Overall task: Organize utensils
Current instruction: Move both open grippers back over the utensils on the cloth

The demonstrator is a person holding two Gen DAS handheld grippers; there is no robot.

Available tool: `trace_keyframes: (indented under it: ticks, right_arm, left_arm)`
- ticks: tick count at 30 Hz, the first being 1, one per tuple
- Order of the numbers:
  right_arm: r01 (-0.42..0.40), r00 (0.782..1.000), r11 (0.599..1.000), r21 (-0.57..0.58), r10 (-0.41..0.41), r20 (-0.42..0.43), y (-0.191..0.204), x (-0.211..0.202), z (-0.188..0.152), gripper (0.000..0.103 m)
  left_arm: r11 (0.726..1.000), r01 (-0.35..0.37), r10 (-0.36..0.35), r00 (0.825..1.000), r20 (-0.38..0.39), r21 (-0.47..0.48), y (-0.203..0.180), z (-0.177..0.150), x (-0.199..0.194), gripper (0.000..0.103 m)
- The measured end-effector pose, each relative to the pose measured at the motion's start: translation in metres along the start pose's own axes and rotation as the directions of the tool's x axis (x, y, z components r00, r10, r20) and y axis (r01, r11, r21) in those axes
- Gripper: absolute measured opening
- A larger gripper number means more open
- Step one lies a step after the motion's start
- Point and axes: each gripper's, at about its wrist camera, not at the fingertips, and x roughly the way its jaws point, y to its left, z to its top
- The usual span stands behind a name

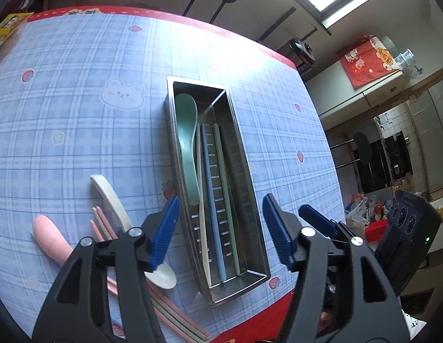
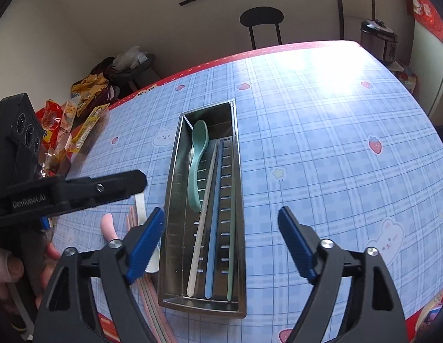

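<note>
Left wrist view: left gripper jaws wide apart, gripping nothing, straddling the near end of the steel tray; green spoon inside.

Right wrist view: right gripper jaws equally wide, empty, above the tray; pink spoon left of it on the desk.

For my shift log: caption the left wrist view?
Open left tool above steel tray holding green spoon; pink spoon outside.

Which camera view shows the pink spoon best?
The left wrist view: the pink spoon lies on the table, its bowl and part of its handle visible. In the right wrist view only a small piece shows behind the gripper finger.
</note>
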Motion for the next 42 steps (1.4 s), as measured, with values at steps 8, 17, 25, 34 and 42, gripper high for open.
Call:
trace_keyframes:
  ticks: [8,17,25,34,42]
  right_arm:
    - [0.032,0.999,0.996,-0.088,-0.034,-0.013,0.024,-0.014,-0.024,0.097]
    - [0.143,0.987,0.971,-0.191,-0.155,-0.048,0.043,-0.008,-0.065,0.097]
    - [0.07,0.987,0.962,-0.264,-0.106,-0.124,0.066,-0.001,-0.091,0.097]
    - [-0.066,0.969,0.95,-0.304,-0.012,-0.249,0.094,0.012,-0.11,0.074]
    - [-0.211,0.934,0.902,-0.378,0.072,-0.349,0.13,0.03,-0.112,0.023]
  left_arm:
    - [0.997,-0.082,0.082,0.992,0.095,-0.008,0.037,-0.019,-0.065,0.097]
    - [0.971,-0.232,0.236,0.965,0.115,-0.051,0.107,-0.079,-0.098,0.097]
    - [0.947,-0.31,0.317,0.945,0.08,-0.083,0.138,-0.132,-0.096,0.097]
    - [0.938,-0.335,0.341,0.937,0.078,-0.088,0.142,-0.154,-0.1,0.097]
    - [0.932,-0.342,0.352,0.934,0.065,-0.122,0.151,-0.159,-0.104,0.097]
